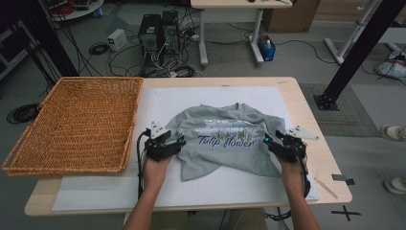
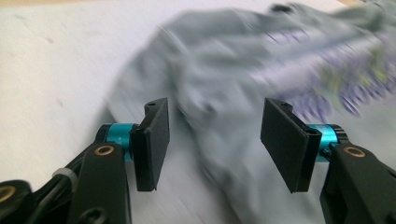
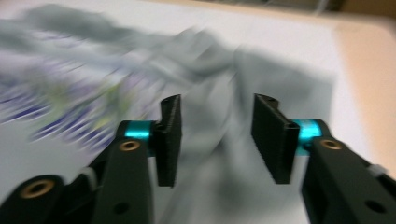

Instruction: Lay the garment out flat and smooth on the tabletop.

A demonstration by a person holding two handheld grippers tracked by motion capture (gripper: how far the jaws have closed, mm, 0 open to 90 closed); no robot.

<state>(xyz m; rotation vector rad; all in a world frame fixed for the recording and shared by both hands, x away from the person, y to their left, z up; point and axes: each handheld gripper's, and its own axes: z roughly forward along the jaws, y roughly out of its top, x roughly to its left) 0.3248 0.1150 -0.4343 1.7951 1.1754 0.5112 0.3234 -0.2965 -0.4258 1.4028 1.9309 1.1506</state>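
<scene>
A: Where's the shirt (image 1: 225, 143)?

B: Rumpled in the middle of the white mat (image 1: 158, 103) on the desk (image 1: 313, 158), print up, lying nearer the right edge than the left. The left claw (image 1: 178, 142) is at the shirt's left side and the right claw (image 1: 266, 142) at its right side.

A: Are they holding it?

B: No. In the left gripper view the left claw (image 2: 215, 135) is released, with cloth lying past the pads and nothing pinched. In the right gripper view the right claw (image 3: 216, 135) stands parted the same way over a fold.

A: So how should the grab go?

B: I'd say bring each claw down onto a single edge of cloth near a sleeve or side seam, not a bunched ridge, clench both together, then draw outward evenly so the shirt flattens.

A: Is there room for that?

B: It's tight on the left, since the wicker basket (image 1: 76, 124) overlaps the desk's left edge close to that claw. On the right there's bare mat up to the desk's edge, and plenty along the front edge.
</scene>
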